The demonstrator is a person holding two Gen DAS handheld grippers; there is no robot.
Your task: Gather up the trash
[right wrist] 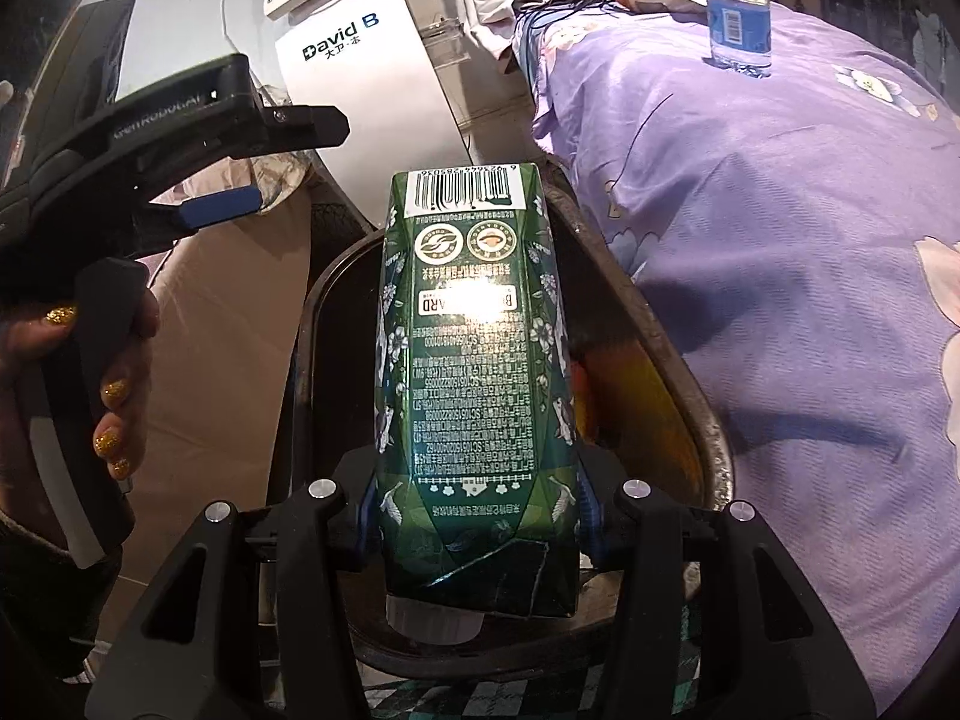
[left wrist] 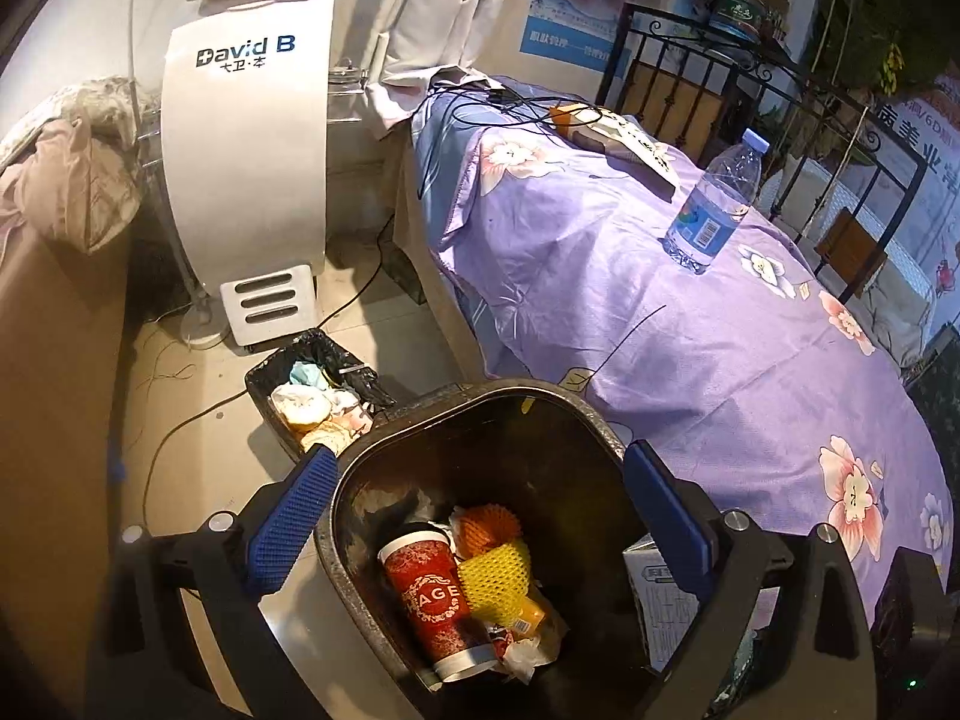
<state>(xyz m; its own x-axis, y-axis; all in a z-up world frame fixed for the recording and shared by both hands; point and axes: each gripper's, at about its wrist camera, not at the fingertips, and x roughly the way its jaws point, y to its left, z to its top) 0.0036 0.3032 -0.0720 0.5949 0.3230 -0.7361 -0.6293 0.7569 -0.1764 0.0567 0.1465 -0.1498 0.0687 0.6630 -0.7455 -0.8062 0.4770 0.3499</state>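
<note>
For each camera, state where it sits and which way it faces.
Left wrist: on the left gripper, jaws open, looking down into the dark bin; only its own fingers show.
Right wrist: on the right gripper, shut on the green carton above the bin; the left hand shows.
Shared: bin, water bottle, purple bedspread, white machine.

left gripper (left wrist: 480, 516): black frame, blue ribbed pads, silver screws | right gripper (right wrist: 477, 516): black frame, silver screws, blue pad edges | left hand (right wrist: 120, 372): gold glitter nail polish worn; white lettering printed on the black body
</note>
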